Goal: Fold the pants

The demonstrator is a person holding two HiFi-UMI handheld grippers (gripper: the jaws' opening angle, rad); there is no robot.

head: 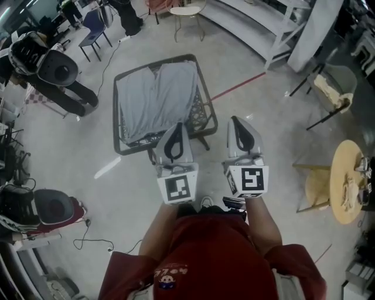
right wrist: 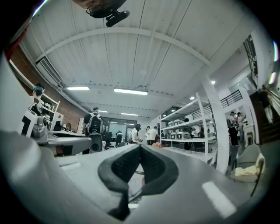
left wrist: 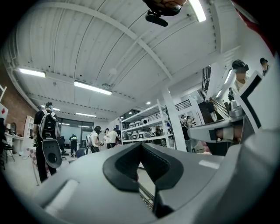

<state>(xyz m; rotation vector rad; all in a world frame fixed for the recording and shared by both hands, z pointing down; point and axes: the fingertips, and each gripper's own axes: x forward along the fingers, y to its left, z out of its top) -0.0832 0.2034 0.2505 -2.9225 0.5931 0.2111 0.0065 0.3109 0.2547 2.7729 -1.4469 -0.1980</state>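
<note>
Light grey-blue pants (head: 157, 96) lie flat on a small black-framed table (head: 209, 112) in the upper middle of the head view, covering most of its top. My left gripper (head: 178, 125) hovers over the table's near edge, just short of the pants' near end. My right gripper (head: 235, 119) is held beside it, off the table's near right corner. Both are shut with nothing between their jaws. In the left gripper view (left wrist: 141, 144) and the right gripper view (right wrist: 140, 146) the dark pads meet, pointing a little upward at the ceiling and far shelves. The pants are hidden in both gripper views.
A person with a backpack rig (head: 54, 69) stands at the left. A round wooden table (head: 345, 181) and chairs are at the right, white shelving (head: 284, 23) at the top right, a stool (head: 187, 12) beyond the table. A cable (head: 88, 237) lies on the grey floor.
</note>
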